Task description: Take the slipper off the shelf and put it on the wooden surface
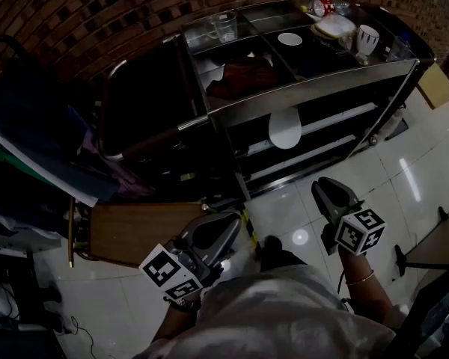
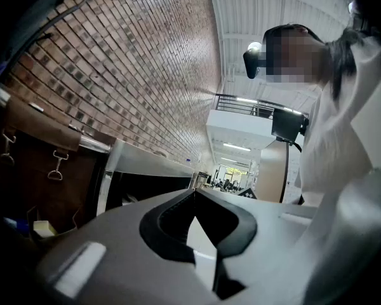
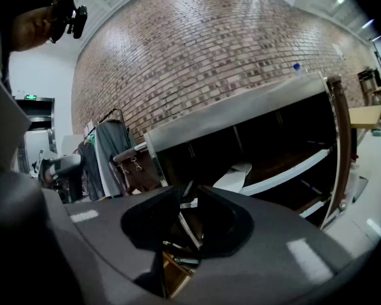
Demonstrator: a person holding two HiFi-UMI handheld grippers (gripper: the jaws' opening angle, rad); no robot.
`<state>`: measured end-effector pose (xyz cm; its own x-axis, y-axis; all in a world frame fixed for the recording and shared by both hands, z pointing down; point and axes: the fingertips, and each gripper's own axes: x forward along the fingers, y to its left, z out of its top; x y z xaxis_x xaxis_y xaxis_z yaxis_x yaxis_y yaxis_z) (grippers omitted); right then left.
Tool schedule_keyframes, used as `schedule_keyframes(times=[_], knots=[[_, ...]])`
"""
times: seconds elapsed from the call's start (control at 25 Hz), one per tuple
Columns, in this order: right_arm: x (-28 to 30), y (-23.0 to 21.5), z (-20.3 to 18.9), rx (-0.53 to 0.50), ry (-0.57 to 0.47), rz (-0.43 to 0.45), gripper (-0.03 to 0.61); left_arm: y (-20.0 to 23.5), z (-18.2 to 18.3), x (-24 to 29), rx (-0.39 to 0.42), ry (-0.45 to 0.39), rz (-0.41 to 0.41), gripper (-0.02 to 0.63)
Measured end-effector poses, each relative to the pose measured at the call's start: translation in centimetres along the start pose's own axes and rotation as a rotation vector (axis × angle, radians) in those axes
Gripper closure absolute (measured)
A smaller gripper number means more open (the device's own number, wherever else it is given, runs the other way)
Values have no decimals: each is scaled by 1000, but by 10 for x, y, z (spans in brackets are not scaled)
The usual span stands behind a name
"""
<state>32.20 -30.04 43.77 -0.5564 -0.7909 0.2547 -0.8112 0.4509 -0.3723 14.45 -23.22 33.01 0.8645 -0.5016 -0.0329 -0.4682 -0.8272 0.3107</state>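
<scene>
Both grippers empty, white slipper (image 1: 286,128) still up on the metal shelf (image 1: 314,87).
Starting on the left: the wooden surface (image 1: 146,230) sits low by the floor tiles, and its far edge is lost in shadow under hanging clothes (image 1: 30,118). The left gripper (image 1: 224,225) hovers just beside the surface's right end, jaw tips touching with nothing in them. The black-and-white squares on its cube carry no words. Centre now: the slipper lies on a middle rail of the shelf, jutting over the front edge, and the compartment behind it is too dark to make out. Up top, a bottle (image 1: 323,7) shows a red label, its print too small to read. On the right, the right gripper (image 1: 329,191) hangs over the white tiles with its jaws a narrow slit apart. It is empty and well short of the slipper.
</scene>
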Motion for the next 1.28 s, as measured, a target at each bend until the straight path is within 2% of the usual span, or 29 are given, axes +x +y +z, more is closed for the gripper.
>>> schedule_keyframes(times=[0.16, 0.36, 0.48, 0.64, 0.84, 0.92, 1.0, 1.28], knots=[[42, -43, -9, 18, 59, 28, 480, 12, 6, 30, 1, -10, 30, 614], [99, -94, -20, 86, 118, 52, 426, 33, 9, 47, 3, 12, 115, 614], [130, -120, -35, 128, 160, 31, 414, 50, 9, 43, -5, 19, 184, 614], [162, -146, -53, 90, 225, -33, 382, 70, 10, 36, -9, 24, 258, 614], [189, -163, -66, 200, 235, -33, 382, 87, 6, 37, -8, 31, 313, 614], [197, -164, -69, 234, 237, -15, 388, 91, 5, 39, -11, 37, 328, 614], [202, -164, -66, 255, 229, 0, 439, 93, 4, 41, -17, 47, 338, 614], [195, -157, -42, 313, 174, 44, 543, 102, 1, 44, -40, 55, 358, 614]])
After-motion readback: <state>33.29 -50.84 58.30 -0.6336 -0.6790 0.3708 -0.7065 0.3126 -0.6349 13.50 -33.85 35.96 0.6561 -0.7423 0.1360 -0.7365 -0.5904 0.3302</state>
